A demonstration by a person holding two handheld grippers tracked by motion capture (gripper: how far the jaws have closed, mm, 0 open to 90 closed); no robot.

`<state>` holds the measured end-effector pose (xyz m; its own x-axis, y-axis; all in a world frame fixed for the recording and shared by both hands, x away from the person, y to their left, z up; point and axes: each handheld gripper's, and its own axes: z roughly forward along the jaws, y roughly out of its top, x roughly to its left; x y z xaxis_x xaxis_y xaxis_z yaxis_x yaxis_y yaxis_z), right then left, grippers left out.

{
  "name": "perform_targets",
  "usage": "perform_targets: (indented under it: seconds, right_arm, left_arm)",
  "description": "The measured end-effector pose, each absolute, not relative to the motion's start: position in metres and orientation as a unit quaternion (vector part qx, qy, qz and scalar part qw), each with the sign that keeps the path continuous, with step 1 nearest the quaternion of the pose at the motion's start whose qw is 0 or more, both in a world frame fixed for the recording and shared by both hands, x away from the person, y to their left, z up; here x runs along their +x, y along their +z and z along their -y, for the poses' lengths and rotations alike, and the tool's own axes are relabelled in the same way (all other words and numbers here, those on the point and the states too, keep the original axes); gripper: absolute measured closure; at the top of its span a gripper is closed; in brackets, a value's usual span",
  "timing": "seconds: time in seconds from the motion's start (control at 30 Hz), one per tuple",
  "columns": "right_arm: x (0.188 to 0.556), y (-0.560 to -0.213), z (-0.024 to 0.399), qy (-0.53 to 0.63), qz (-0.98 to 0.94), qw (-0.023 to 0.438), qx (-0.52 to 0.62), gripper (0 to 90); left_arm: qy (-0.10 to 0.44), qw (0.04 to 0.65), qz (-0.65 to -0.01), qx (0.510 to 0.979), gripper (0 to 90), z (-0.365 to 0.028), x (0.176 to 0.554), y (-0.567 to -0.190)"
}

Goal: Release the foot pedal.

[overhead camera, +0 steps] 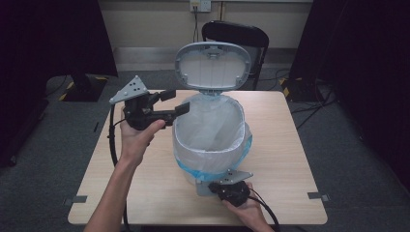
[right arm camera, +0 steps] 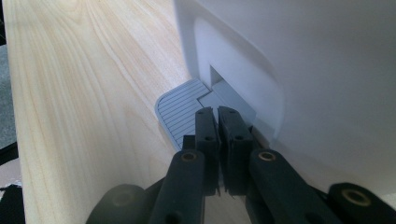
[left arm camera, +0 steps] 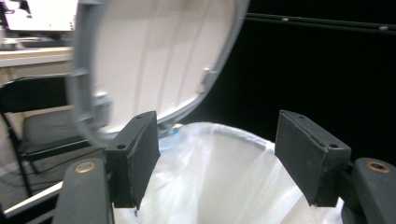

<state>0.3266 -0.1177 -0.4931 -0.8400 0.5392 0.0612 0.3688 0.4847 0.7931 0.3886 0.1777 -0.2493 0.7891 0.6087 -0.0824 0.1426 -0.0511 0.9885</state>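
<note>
bin (overhead camera: 209,140) | white (bag-lined) | lid (overhead camera: 212,65) raised | table centre

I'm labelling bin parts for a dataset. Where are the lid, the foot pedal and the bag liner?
lid (overhead camera: 213,66): high view, middle of its raised pale underside.
foot pedal (right arm camera: 180,114): right gripper view, ribbed grey top.
bag liner (overhead camera: 209,126): high view, translucent plastic inside the bin.

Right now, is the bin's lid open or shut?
Open: the lid stands upright behind the bin, showing its bag-lined inside, while the right gripper presses the pedal.
</note>
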Motion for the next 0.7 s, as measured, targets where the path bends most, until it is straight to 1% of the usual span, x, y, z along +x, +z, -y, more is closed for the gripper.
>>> perform_targets:
  seconds: [0.17,0.47,0.5,0.63,0.7]
  right_arm:
    - [0.326,-0.493,0.118,0.433,-0.855,0.099,0.266,87.1]
    - [0.326,-0.494,0.119,0.438,-0.853,0.095,0.269,87.2]
    - [0.326,-0.494,0.119,0.438,-0.852,0.095,0.269,87.2]
    - [0.326,-0.494,0.119,0.438,-0.852,0.096,0.268,87.1]
    - [0.326,-0.494,0.119,0.439,-0.853,0.095,0.267,87.1]
  left_arm:
    - [0.192,0.632,-0.291,0.692,31.3,-0.200,0.385,-0.256]
    - [0.202,0.617,-0.319,0.690,31.0,-0.231,0.376,-0.271]
    - [0.207,0.613,-0.333,0.686,31.1,-0.238,0.374,-0.276]
    - [0.207,0.599,-0.351,0.689,31.8,-0.246,0.374,-0.286]
    - [0.204,0.586,-0.366,0.694,31.7,-0.253,0.374,-0.300]
